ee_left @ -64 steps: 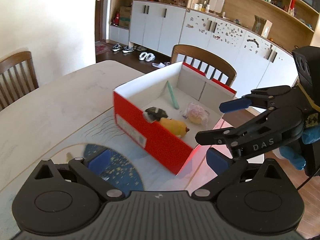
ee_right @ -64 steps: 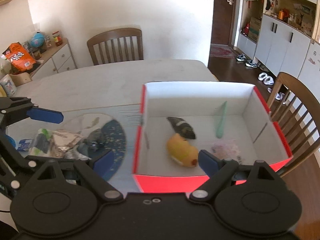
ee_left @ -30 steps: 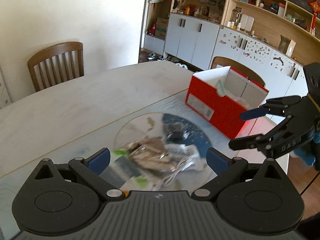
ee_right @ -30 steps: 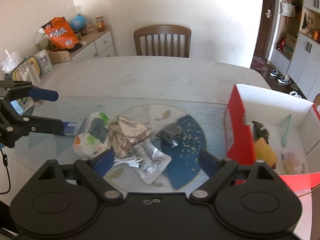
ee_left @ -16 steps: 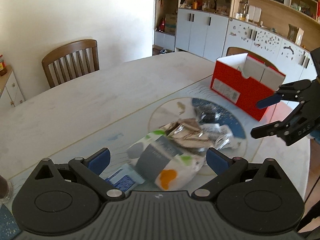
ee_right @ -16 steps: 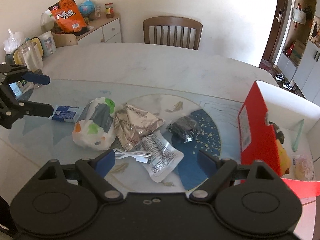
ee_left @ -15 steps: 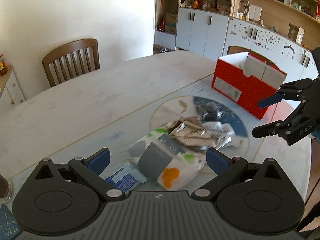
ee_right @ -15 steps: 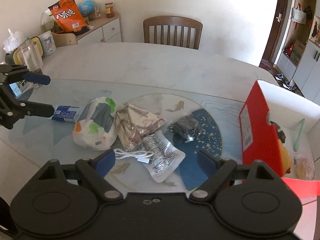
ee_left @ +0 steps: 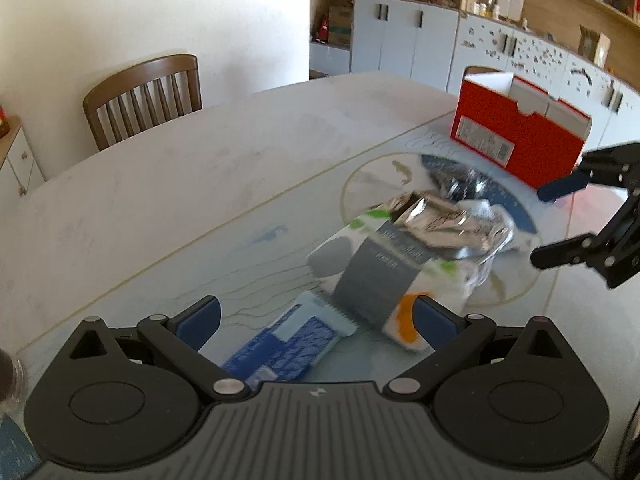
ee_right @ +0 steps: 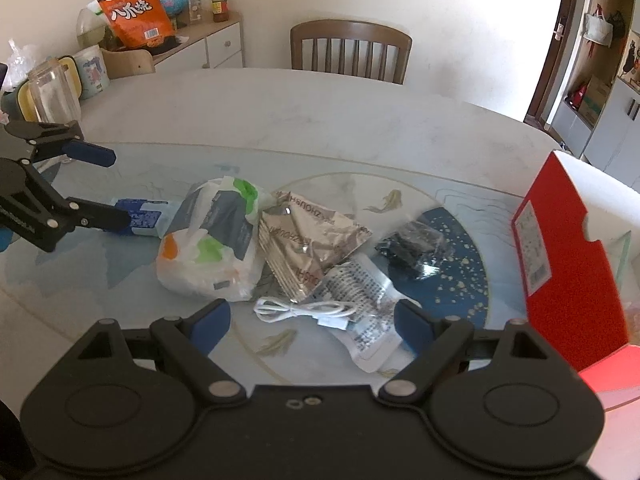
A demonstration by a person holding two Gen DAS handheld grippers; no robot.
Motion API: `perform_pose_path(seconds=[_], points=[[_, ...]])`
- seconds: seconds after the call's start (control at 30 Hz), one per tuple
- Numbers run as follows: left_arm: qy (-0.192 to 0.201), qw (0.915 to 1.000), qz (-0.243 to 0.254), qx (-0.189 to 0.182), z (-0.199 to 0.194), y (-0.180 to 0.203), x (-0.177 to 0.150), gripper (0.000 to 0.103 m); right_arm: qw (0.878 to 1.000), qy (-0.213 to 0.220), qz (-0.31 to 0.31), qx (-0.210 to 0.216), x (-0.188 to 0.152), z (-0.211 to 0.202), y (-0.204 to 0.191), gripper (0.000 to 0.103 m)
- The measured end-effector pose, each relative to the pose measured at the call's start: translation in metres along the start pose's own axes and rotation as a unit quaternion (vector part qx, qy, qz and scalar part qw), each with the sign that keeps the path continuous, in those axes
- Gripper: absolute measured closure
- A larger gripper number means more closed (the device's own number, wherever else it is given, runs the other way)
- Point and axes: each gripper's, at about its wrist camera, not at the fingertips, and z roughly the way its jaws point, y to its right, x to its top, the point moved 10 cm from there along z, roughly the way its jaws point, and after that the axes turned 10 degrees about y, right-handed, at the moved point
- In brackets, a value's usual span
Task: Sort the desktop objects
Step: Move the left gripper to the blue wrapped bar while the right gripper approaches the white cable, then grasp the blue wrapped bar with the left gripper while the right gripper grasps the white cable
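Note:
A pile of objects lies on the glass-topped table: a blue packet [ee_left: 288,344], a white bag with grey, green and orange print [ee_right: 212,236], a silver foil pouch [ee_right: 308,240], a clear printed sachet [ee_right: 360,292], a white cable [ee_right: 304,310] and a dark wrapped item [ee_right: 412,244]. A red box [ee_right: 568,256] stands at the right. My left gripper [ee_left: 316,320] is open and empty, with the blue packet between its fingers. My right gripper [ee_right: 312,322] is open and empty, just in front of the cable.
A wooden chair [ee_right: 350,50] stands at the table's far side. A sideboard at the left holds an orange snack bag [ee_right: 134,12], jars and a clear jug [ee_right: 54,92]. White cabinets and shelves [ee_left: 480,40] line the far wall.
Both grippers have swung away from the red box toward the pile. My left gripper has come closer to the blue packet and the white bag. Both stay open.

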Motion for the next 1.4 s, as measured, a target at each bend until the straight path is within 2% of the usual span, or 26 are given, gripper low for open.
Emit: perform_pose_path(seconds=[0.4,0.83,1.03,1.17,1.27,1.4], points=[[-0.029,0.9992,0.008,-0.025,0.027,-0.022,-0.029,0.001,0.999,-0.017,0.001,-0.046,-0.017,0.031,-0.003,0.013],[-0.022,0.9992,0.011,-0.032,0.031,-0.026,-0.038,0.009,0.998,-0.028,0.0,-0.065,-0.026,0.047,-0.009,0.013],[-0.018,0.9992,0.02,-0.03,0.031,-0.024,-0.041,0.015,0.996,-0.03,-0.011,-0.081,-0.026,0.052,-0.008,0.015],[-0.013,0.999,0.03,-0.029,0.031,-0.02,-0.04,0.026,0.995,-0.026,-0.021,-0.092,-0.025,0.053,-0.008,0.018],[-0.011,0.9989,0.033,-0.032,0.03,-0.017,-0.039,0.033,0.994,-0.024,-0.027,-0.1,-0.023,0.052,-0.007,0.025],[-0.009,0.9988,0.035,-0.035,0.029,-0.013,-0.038,0.044,0.994,-0.023,-0.029,-0.106,-0.024,0.051,-0.007,0.026]])
